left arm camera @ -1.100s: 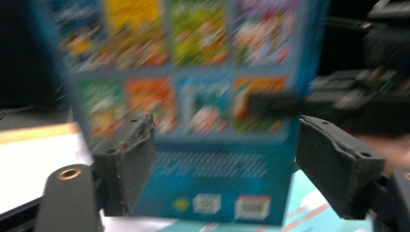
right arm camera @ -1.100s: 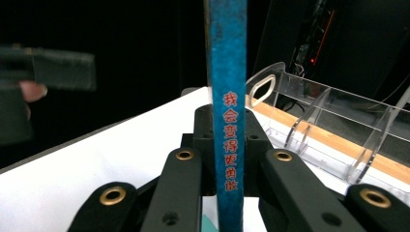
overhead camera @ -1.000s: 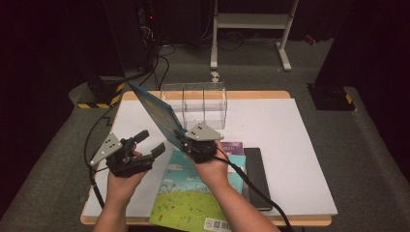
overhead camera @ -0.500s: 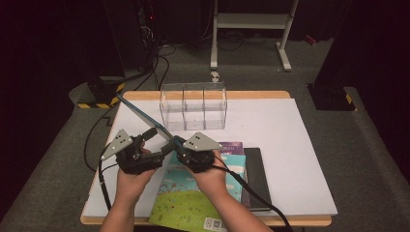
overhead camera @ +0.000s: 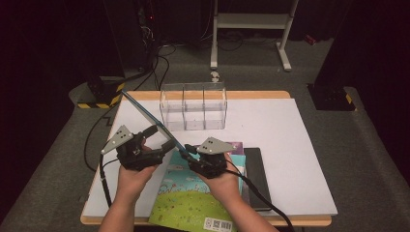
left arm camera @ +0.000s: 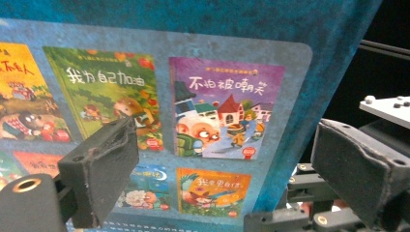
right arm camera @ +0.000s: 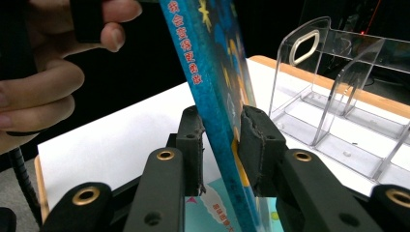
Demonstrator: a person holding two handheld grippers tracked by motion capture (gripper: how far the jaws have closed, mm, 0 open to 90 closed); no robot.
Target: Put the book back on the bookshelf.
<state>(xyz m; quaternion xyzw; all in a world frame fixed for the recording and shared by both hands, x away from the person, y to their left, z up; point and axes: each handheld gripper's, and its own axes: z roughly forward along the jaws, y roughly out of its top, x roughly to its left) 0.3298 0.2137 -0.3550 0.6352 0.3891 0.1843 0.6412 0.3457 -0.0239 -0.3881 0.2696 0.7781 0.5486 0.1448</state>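
A thin blue picture book (overhead camera: 145, 113) stands tilted and edge-on above the table's left half. Its lower corner sits between the jaws of my right gripper (overhead camera: 186, 153), and both pads touch it in the right gripper view, where the book (right arm camera: 212, 58) rises out of the right gripper (right arm camera: 222, 135). Those jaws have just been opening a little with the book still between them. My left gripper (overhead camera: 159, 137) is beside the book, and its jaws have just been opening with nothing between them. The left gripper (left arm camera: 225, 145) faces the book's back cover (left arm camera: 145, 48).
A clear three-slot organiser (overhead camera: 193, 108) stands at the back of the white table (overhead camera: 290, 145), close behind the book. A green picture book (overhead camera: 188, 203) lies flat at the front edge, with a black notebook (overhead camera: 256, 174) to its right. Cables trail off the left side.
The blue book has turned from showing its face to edge-on and sunk lower. Both hands have come closer together, the right one moving toward the front edge. The left jaws stand wider.
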